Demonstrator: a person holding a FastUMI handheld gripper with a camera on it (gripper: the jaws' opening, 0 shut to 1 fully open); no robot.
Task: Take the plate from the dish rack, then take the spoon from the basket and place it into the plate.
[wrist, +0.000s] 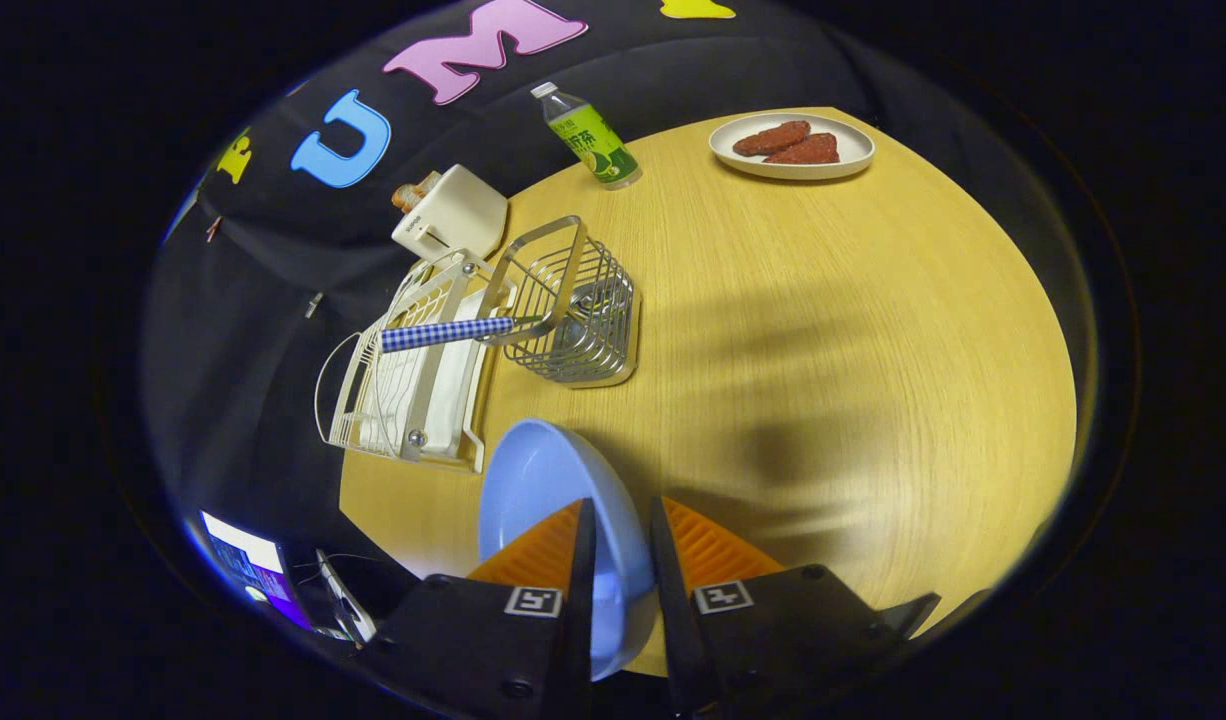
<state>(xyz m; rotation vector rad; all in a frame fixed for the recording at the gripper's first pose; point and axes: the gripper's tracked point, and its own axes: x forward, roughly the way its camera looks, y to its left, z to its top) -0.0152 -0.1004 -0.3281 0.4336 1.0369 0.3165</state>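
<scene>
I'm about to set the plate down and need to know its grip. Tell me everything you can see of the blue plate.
The blue plate is pale blue, smooth and glossy, like plastic or glazed ceramic, round with a raised rim. It is out of the dish rack, held on edge above the wooden table. The tool is shut on its rim, one finger on each face. Its concave side faces the rack. Its lower part is hidden behind the fingers. Nothing else touches it.

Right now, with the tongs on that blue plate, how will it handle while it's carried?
The blue plate looks rigid. Its smooth glossy surface may slip where the tongs pinch its rim. Held on edge, it could swing or pivot.
</scene>
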